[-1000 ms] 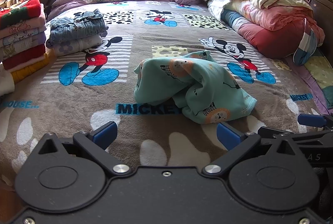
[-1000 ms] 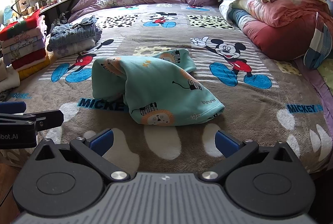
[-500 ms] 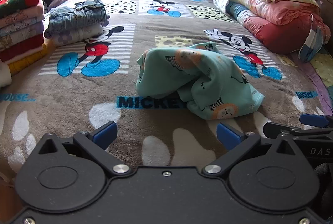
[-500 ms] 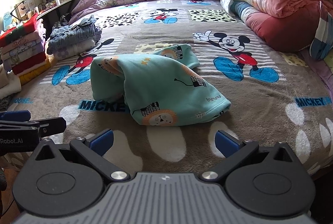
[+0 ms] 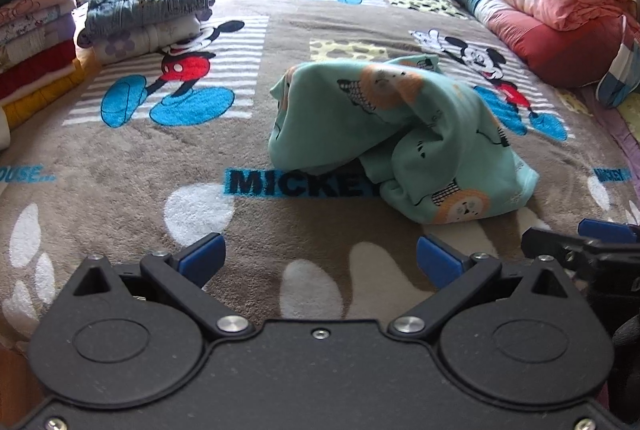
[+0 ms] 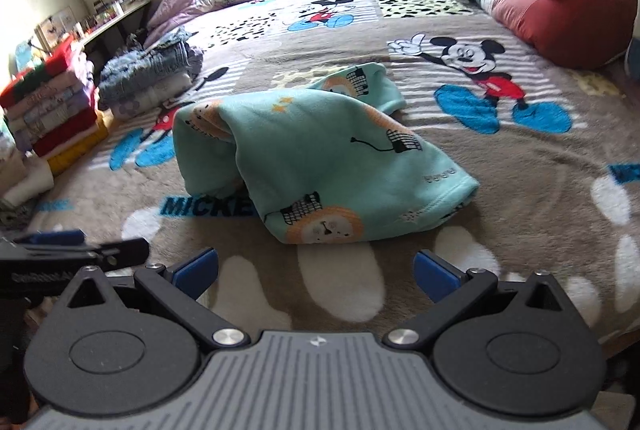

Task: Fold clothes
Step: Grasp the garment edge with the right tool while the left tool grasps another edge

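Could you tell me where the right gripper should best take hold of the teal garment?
Probably the stitched hem at the teal garment's near right corner, approached low from the front. That edge lies thin, exposed and facing the open right gripper; the middle is a bunched hump.

both grippers agape (side by side)

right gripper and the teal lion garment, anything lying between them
Nothing: in the right wrist view only bare Mickey blanket separates the open right gripper from the teal lion garment.
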### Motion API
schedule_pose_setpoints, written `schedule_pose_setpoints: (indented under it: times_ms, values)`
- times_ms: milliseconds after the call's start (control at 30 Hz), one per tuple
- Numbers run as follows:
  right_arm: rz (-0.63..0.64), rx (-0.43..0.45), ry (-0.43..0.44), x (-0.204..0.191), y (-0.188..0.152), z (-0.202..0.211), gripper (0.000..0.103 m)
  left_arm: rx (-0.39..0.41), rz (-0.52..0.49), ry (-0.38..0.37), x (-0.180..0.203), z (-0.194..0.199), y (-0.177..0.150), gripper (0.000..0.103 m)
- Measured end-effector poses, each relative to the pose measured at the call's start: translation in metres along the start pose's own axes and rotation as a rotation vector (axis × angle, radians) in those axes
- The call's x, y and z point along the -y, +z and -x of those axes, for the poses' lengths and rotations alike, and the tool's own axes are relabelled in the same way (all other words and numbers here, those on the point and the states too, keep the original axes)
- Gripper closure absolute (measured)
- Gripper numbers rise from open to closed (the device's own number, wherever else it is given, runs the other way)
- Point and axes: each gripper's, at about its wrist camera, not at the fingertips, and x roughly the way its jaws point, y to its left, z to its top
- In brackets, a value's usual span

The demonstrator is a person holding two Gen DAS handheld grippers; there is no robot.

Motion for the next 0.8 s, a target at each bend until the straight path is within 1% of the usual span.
schedule_pose_setpoints:
  times_ms: [133,333,467,567,667,800]
  values:
    - [-0.007,0.011,0.048,0.003,0.005,-0.01,0.0,-0.027,0.011,-0.004,-0.004,-0.014,0.001,0.0]
    - [-0.036,0.012,0.131,0.013,0.016,-0.031,0.0,-0.058,0.045,-0.036,-0.013,-0.038,0.006,0.0]
    - [-0.044,0.054,0.195,0.022,0.027,-0.04,0.0,-0.046,0.069,-0.058,-0.024,-0.051,0.01,0.0]
    - [-0.042,0.077,0.235,0.03,0.04,-0.046,0.0,-0.026,0.098,-0.088,-0.033,-0.06,0.012,0.0]
    - [-0.042,0.091,0.248,0.038,0.057,-0.052,0.0,0.032,0.139,-0.119,-0.044,-0.068,0.01,0.0]
    - [-0.047,0.083,0.283,0.049,0.083,-0.064,0.0,-0.017,0.177,-0.169,-0.057,-0.085,0.015,0.0]
